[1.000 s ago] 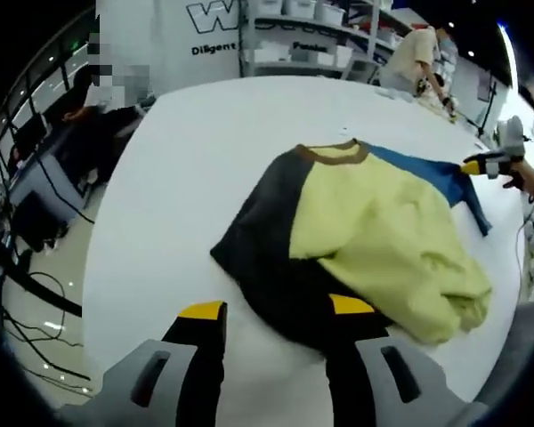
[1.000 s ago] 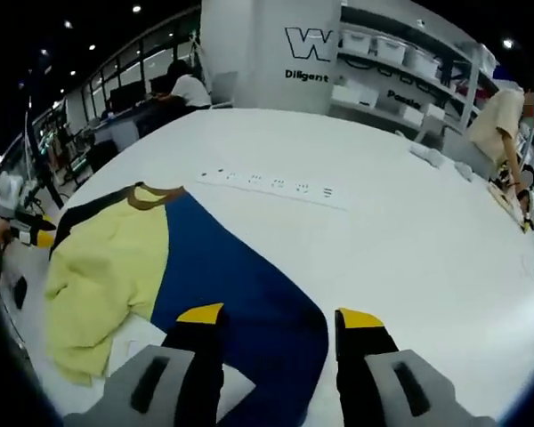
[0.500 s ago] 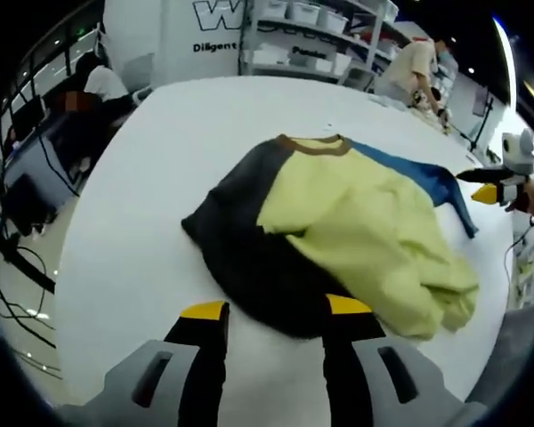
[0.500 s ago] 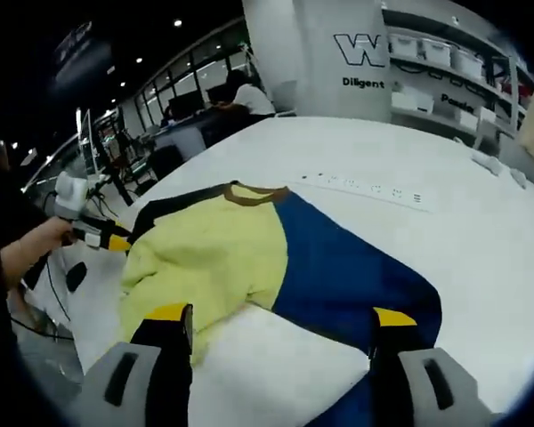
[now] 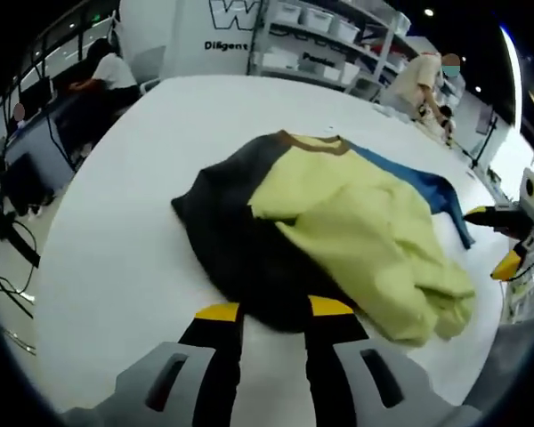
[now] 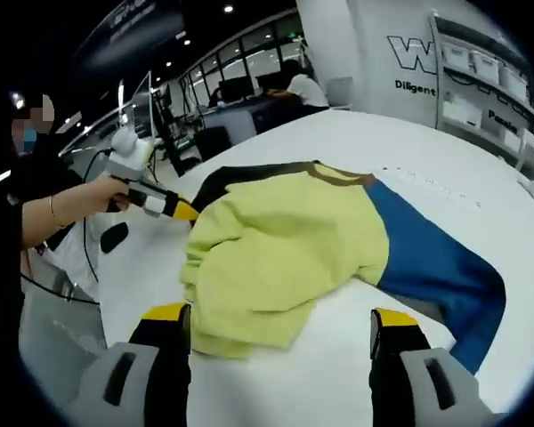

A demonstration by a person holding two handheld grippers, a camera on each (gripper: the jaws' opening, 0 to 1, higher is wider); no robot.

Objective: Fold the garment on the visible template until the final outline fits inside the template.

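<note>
The garment (image 5: 338,213) lies rumpled on the white table (image 5: 116,240): yellow body, black sleeve (image 5: 231,240), blue sleeve (image 5: 427,182), brown collar (image 5: 307,142). My left gripper (image 5: 275,310) is open at the black hem, and the fabric's edge reaches between its yellow tips. In the right gripper view the left gripper (image 6: 182,210) touches the black sleeve (image 6: 240,175), held by a hand. My right gripper (image 6: 280,315) stands wide open just short of the yellow hem (image 6: 258,294), with the blue sleeve (image 6: 432,258) to its right. In the left gripper view the right gripper (image 5: 491,238) hangs beyond the garment's right side.
A row of small marks (image 6: 427,182) runs across the table behind the garment. A dark object (image 6: 114,236) lies near the table edge by the person's arm (image 6: 53,209). Shelves with bins (image 5: 311,36) and people at desks (image 5: 107,71) stand beyond the table.
My left gripper's jaws have narrowed around the black hem. My right gripper opened wider and drew back from the blue sleeve toward the yellow hem. Both views shifted with the hands.
</note>
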